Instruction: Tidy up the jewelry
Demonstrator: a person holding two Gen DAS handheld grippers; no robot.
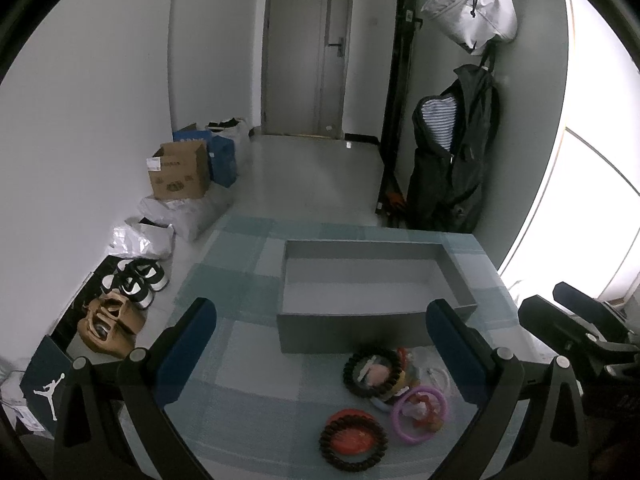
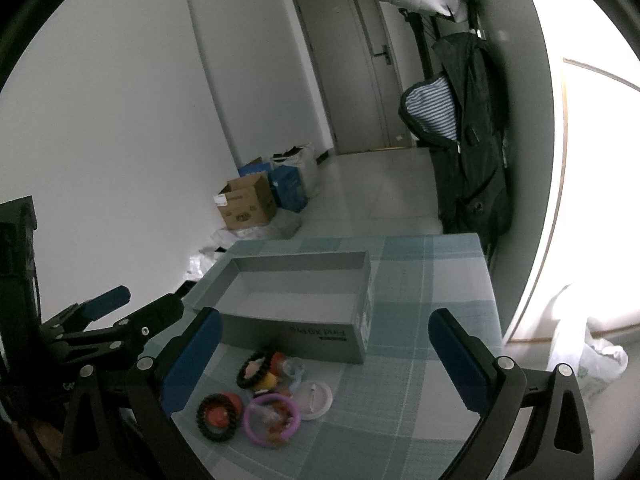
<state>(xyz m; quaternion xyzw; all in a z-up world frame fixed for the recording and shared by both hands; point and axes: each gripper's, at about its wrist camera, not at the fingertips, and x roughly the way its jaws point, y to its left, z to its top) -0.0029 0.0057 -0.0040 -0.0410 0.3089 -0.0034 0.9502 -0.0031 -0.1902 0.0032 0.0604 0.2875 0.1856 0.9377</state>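
Observation:
A pile of jewelry lies on the checked tablecloth (image 1: pixel 248 360) in front of an open grey box (image 1: pixel 372 280). It holds a dark beaded bracelet (image 1: pixel 374 372), a second dark beaded bracelet around a red disc (image 1: pixel 354 440) and a purple ring bangle (image 1: pixel 420 408). The box (image 2: pixel 300 300) is empty. In the right wrist view the pile shows the purple bangle (image 2: pixel 272 416), beaded bracelets (image 2: pixel 218 414) and a clear round lid (image 2: pixel 316 398). My left gripper (image 1: pixel 320 344) is open above the pile. My right gripper (image 2: pixel 326 344) is open, above the table right of the pile.
Shoes (image 1: pixel 132 284), bags and cardboard boxes (image 1: pixel 180 176) line the floor by the left wall. A dark jacket (image 1: pixel 456 152) and a white bag (image 1: pixel 472 4) hang on the right wall. A closed door (image 1: pixel 308 48) is at the back.

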